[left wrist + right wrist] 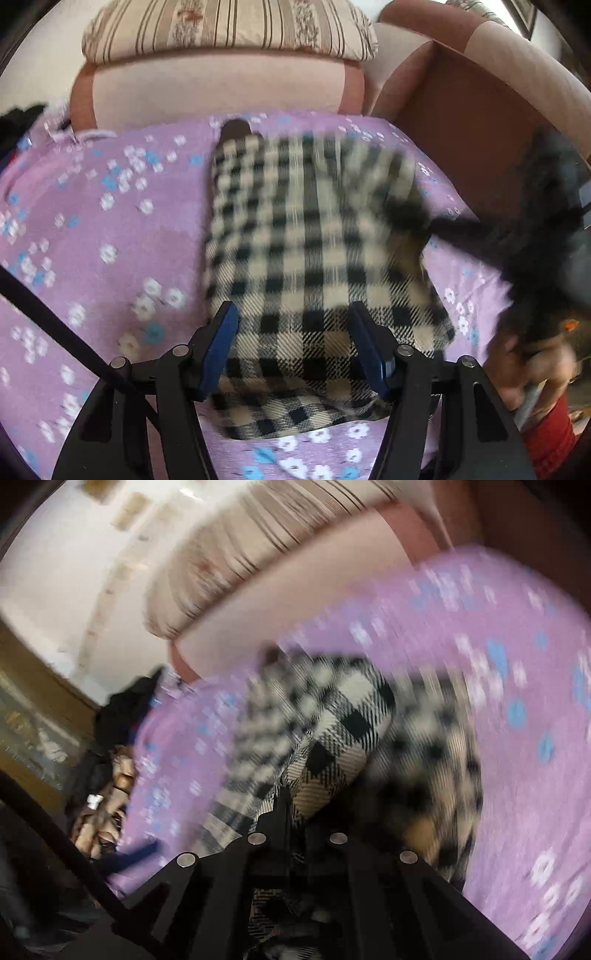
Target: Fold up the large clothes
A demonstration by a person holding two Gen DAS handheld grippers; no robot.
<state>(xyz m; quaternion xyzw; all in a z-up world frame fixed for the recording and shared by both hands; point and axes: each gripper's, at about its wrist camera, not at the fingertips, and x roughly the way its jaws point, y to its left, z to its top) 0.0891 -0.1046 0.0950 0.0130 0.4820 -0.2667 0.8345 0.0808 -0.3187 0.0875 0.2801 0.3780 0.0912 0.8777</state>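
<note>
Black-and-cream checked garment [314, 258] lies folded on the lilac floral sheet [110, 229] in your left wrist view, with your left gripper [293, 343] spread wide above its near edge, gripping nothing. At far right, your right gripper [546, 236] is a dark blur.

Your right wrist view shows that gripper [295, 812] clenched on a bunched fold of the garment [343, 738].

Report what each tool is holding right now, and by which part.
The left tool is open over the black-and-cream checked fleece garment and holds nothing. The right tool is shut on a bunched fold of that garment's edge.
</note>
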